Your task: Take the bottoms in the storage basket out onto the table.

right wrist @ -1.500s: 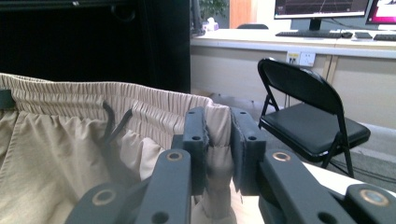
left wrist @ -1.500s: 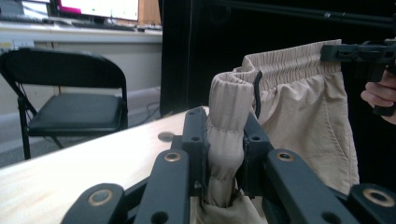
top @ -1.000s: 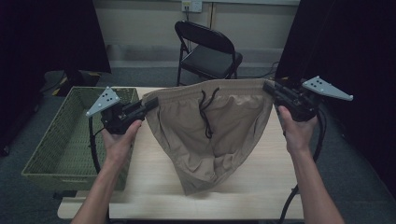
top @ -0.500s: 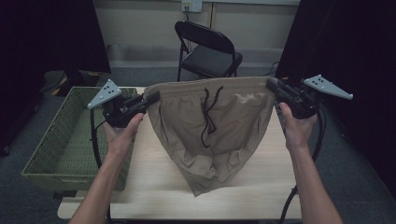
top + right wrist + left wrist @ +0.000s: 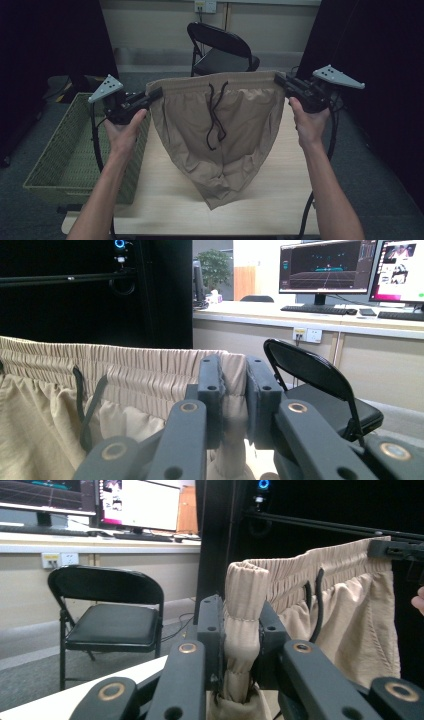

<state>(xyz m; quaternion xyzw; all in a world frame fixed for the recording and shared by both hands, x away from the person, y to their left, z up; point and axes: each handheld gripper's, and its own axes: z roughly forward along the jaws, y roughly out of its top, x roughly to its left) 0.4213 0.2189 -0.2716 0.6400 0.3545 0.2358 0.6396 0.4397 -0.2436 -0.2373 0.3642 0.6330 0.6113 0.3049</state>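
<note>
Lifted a little higher than a second ago, the beige drawstring shorts (image 5: 216,135) now hang with less fabric slumped on the wooden table (image 5: 280,210); their lower tip alone seems to rest on the top, near its middle. You have the waistband (image 5: 215,84) stretched level between both hands, its black drawstring (image 5: 215,117) dangling down the front. Your left gripper (image 5: 154,94) is clamped on the waistband's left end, the bunched elastic pinched between the jaws. Your right gripper (image 5: 278,78) bites the right end the same way. The garment looks spread and ready, I judge, for laying flat to fold. To your left, beside the table, stands the green wicker basket (image 5: 60,165); beyond the far edge, a black folding chair (image 5: 220,47).
</note>
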